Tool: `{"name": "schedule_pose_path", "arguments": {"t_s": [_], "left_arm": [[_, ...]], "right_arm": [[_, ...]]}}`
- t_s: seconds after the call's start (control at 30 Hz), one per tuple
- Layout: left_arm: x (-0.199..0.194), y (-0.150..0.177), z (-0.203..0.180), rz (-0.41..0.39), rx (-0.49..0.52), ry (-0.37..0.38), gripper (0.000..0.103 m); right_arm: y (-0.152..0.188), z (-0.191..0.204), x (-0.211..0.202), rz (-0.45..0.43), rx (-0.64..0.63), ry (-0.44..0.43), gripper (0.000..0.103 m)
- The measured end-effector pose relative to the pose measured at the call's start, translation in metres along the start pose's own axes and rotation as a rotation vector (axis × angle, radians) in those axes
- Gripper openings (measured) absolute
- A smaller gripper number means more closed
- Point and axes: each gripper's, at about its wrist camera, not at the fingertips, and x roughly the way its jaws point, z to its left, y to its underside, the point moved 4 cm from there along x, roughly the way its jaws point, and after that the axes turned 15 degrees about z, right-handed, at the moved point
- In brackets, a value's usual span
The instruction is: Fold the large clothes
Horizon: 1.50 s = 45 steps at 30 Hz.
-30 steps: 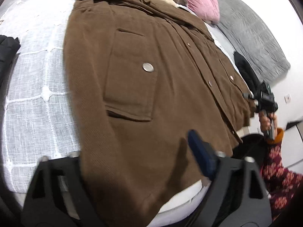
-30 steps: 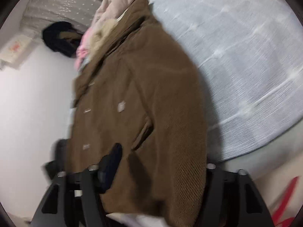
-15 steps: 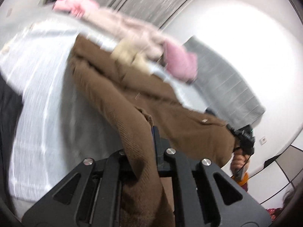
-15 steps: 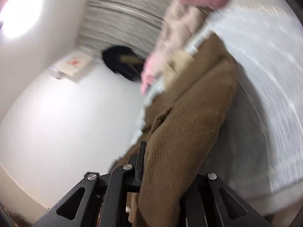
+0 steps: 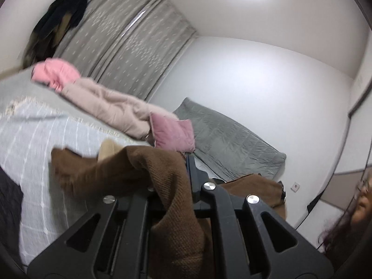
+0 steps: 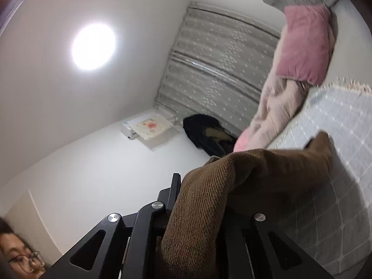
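Both grippers' fingers, left [image 5: 186,174] and right [image 6: 183,193], clamp the thick brown corduroy coat [image 5: 167,186] at its hem. It looks heavy and limp, sagging beyond them; corner grips suit it.

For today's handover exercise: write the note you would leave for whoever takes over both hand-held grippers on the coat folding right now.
Left hand-held gripper: shut on the brown coat, near one end of its bottom edge.
Right hand-held gripper: shut on the brown coat too, at the other end.
The coat's gripped edge is lifted off the bed; its far part hangs down toward the bedspread.
A pink cushion and a pale jacket lie behind it.
Done: both grasps, lift.
Left: carry the edge over, lay the fold, release, finish folding.
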Motion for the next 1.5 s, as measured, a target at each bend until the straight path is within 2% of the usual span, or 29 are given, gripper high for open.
{"name": "schedule_pose_path", "arguments": {"t_s": [0.1,0.2,0.33,0.43,0.5,0.57,0.6,0.7,0.77,0.83,1.0,1.07,1.13,1.17,1.2,1.27,1.33,1.4,1.5], "left_arm": [[0.016,-0.001,0.006,0.025,0.009,-0.019,0.011],[0.046,-0.006,0.039,0.061,-0.069,-0.061,0.011],[0.088,-0.019,0.100,0.097,-0.223,-0.116,0.011],[0.116,-0.034,0.147,0.070,-0.292,-0.216,0.011],[0.137,-0.034,0.168,0.078,-0.284,-0.297,0.011],[0.159,-0.027,0.185,0.106,-0.263,-0.358,0.011],[0.172,-0.020,0.197,0.121,-0.255,-0.393,0.012],[0.216,-0.003,0.238,0.222,-0.301,-0.510,0.012],[0.230,0.002,0.257,0.244,-0.340,-0.542,0.016],[0.238,0.007,0.273,0.267,-0.383,-0.544,0.019],[0.237,0.006,0.278,0.277,-0.455,-0.507,0.025],[0.234,0.004,0.270,0.275,-0.454,-0.496,0.034],[0.230,0.001,0.259,0.266,-0.440,-0.475,0.051],[0.227,-0.002,0.252,0.256,-0.427,-0.472,0.056],[0.225,-0.004,0.248,0.249,-0.416,-0.477,0.058],[0.218,-0.010,0.236,0.231,-0.381,-0.502,0.069],[0.205,-0.015,0.222,0.203,-0.327,-0.537,0.078],[0.194,-0.017,0.206,0.201,-0.269,-0.592,0.080],[0.195,-0.010,0.191,0.304,-0.194,-0.656,0.081]], "right_arm": [[-0.004,0.013,-0.001,0.005,-0.029,0.035,0.009],[-0.012,-0.001,0.021,0.032,-0.001,0.128,0.009],[-0.032,-0.061,0.065,0.065,0.115,0.277,0.009],[-0.046,-0.107,0.081,0.012,0.201,0.287,0.009],[-0.051,-0.136,0.091,-0.021,0.235,0.290,0.009],[-0.052,-0.163,0.109,0.003,0.255,0.372,0.010],[-0.048,-0.181,0.120,0.032,0.272,0.453,0.010],[-0.037,-0.230,0.145,0.092,0.311,0.601,0.010],[-0.029,-0.260,0.157,0.111,0.355,0.647,0.013],[-0.021,-0.281,0.159,0.114,0.397,0.685,0.018],[-0.020,-0.302,0.161,0.131,0.460,0.688,0.033],[-0.020,-0.298,0.154,0.127,0.485,0.679,0.040],[-0.020,-0.292,0.149,0.122,0.506,0.659,0.043],[-0.021,-0.287,0.145,0.116,0.509,0.647,0.044],[-0.023,-0.279,0.142,0.110,0.499,0.635,0.046],[-0.029,-0.266,0.139,0.099,0.469,0.632,0.049],[-0.032,-0.245,0.130,0.089,0.411,0.667,0.054],[-0.032,-0.227,0.123,0.092,0.353,0.730,0.059],[-0.024,-0.207,0.126,0.202,0.257,0.942,0.062]]}}
